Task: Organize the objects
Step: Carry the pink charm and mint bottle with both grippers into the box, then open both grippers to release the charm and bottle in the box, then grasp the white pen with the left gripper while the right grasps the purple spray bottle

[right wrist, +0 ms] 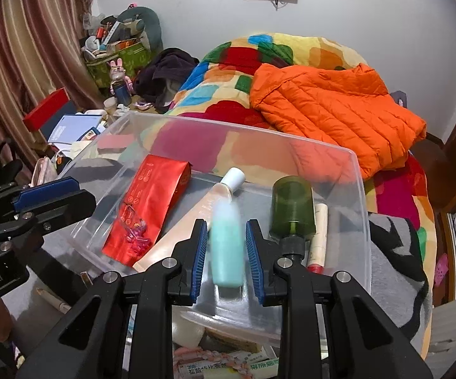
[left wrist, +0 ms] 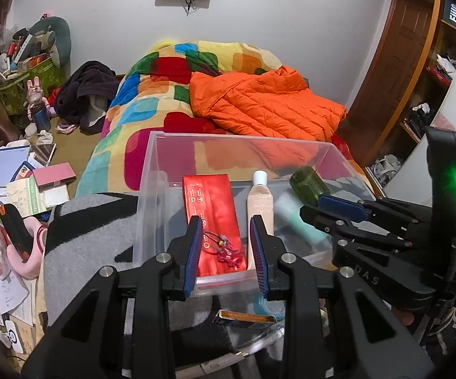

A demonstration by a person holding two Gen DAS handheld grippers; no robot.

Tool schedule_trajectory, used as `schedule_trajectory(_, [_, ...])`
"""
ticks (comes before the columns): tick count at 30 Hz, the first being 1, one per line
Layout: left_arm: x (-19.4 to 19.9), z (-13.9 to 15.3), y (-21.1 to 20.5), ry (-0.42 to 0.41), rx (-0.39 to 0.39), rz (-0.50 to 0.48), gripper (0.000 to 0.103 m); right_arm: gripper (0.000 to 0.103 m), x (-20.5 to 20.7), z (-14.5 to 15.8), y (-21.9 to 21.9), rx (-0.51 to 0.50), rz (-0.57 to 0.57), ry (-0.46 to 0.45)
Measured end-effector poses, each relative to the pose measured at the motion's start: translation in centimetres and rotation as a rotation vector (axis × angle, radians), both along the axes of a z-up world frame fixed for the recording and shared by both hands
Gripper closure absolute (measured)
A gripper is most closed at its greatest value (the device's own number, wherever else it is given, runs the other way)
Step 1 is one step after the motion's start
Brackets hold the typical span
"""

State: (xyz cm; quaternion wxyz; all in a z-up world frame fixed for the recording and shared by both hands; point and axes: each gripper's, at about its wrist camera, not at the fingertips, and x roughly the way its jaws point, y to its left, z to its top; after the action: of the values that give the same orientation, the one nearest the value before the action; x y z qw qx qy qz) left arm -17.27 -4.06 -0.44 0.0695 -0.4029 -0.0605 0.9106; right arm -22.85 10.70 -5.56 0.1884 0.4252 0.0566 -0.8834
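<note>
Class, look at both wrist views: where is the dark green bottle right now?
The dark green bottle lies inside the clear plastic bin, at its right side, between the blurred turquoise bottle and a cream tube.

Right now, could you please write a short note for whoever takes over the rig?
Left gripper: open, empty, at the clear bin's near edge.
Right gripper: open; the blurred turquoise bottle shows between its pads, apparently not gripped.
In the bin: red pouch with a pink trinket on it, beige tube, green bottle, cream tube.
Left: a pen and packets lie outside, in front of the bin.
</note>
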Motion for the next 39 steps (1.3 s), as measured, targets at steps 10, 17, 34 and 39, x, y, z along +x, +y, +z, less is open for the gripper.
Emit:
schedule_trajectory(10, [3.6, 2.2, 0.3, 0.057, -0.041, -0.027, 0.055, 0.062, 2.8, 2.9, 2.9, -0.038, 0.0, 0.073])
schedule_trajectory(17, [6.7, 0.6, 0.6, 0.017, -0.093, -0.07, 0.044, 0.048, 6.1, 4.2, 7.5, -0.016, -0.027, 0.124])
schedule_trajectory(34, [8.3, -6.4, 2.6, -0.127, -0.153, -0.162, 0.044, 0.036, 6.2, -2.5, 11.4, -0.018, -0.033, -0.064])
schedule_trajectory(39, [9.2, -5.9, 2.3, -0.11, -0.169, -0.142, 0.066, 0.065, 7.4, -2.6, 11.1, -0.103, 0.031, -0.096])
